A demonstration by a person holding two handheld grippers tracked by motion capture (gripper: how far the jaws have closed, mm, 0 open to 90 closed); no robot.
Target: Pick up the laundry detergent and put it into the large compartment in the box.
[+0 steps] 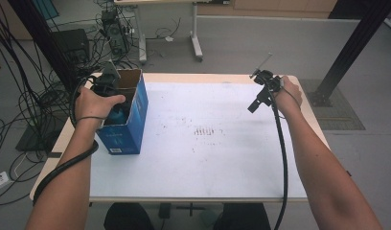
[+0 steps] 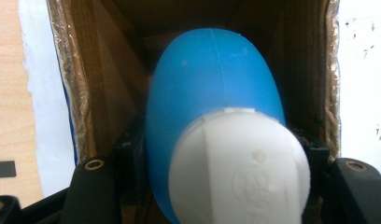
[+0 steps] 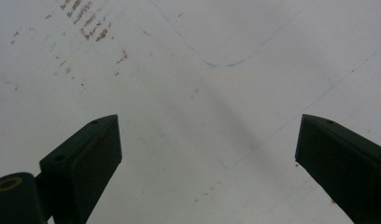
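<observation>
A blue cardboard box (image 1: 129, 120) stands open-topped at the table's left edge. My left gripper (image 1: 109, 88) reaches down into it, shut on a blue bottle with a white cap (image 2: 212, 93). In the left gripper view the bottle (image 2: 212, 93) sits inside the box's brown inner walls (image 2: 97, 93), pinched between the two black jaws. My right gripper (image 1: 258, 98) hovers over the white table sheet at the far right. Its jaws stand wide apart with nothing between them, as the right gripper (image 3: 207, 154) view shows.
A white sheet (image 1: 203, 143) with brown smudges (image 1: 203, 132) covers the wooden table (image 1: 308, 120). Cables (image 1: 21, 96) and equipment crowd the floor to the left. A black frame post (image 1: 351, 48) stands beyond the right corner, and another table's legs (image 1: 196, 43) are behind.
</observation>
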